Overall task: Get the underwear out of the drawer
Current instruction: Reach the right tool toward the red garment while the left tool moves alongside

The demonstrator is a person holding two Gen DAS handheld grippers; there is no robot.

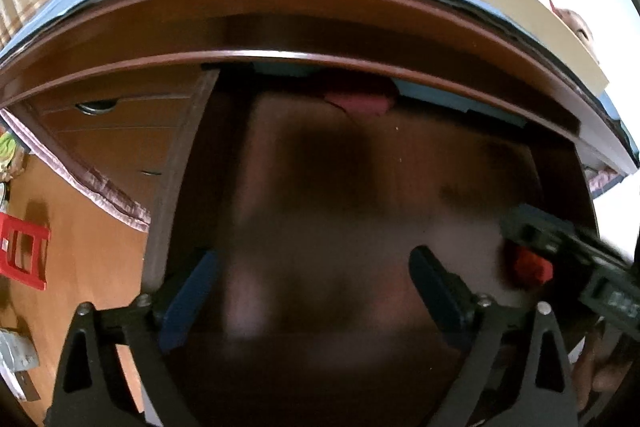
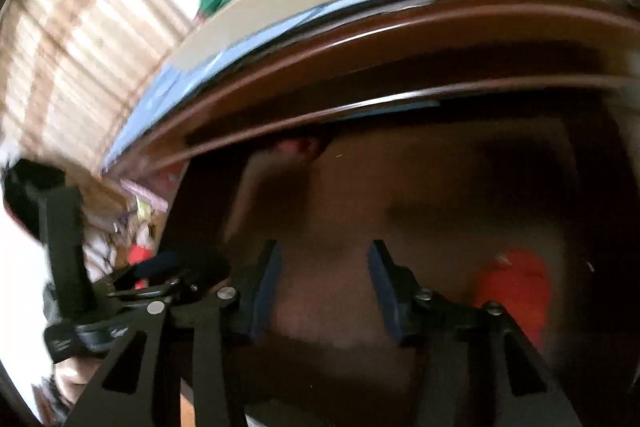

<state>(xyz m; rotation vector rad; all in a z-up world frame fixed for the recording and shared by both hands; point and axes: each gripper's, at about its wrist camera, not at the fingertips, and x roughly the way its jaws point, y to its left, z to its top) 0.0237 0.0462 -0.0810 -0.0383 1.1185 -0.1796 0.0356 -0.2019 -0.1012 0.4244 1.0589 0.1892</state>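
Both hand-held grippers are hanging over the open drawer (image 1: 400,187); left hand-held gripper (image 1: 312,291) is gaping wide, right hand-held gripper (image 2: 324,287) is narrower, both holding nothing; red underwear (image 2: 516,283) is lying just right of it; next, probably reaching over and pinching.

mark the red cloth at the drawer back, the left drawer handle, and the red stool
red cloth (image 1: 356,103), left wrist view, middle of the fold under the desk edge
handle (image 1: 96,105), left wrist view, centre of the metal pull
stool (image 1: 24,251), left wrist view, its red slatted side
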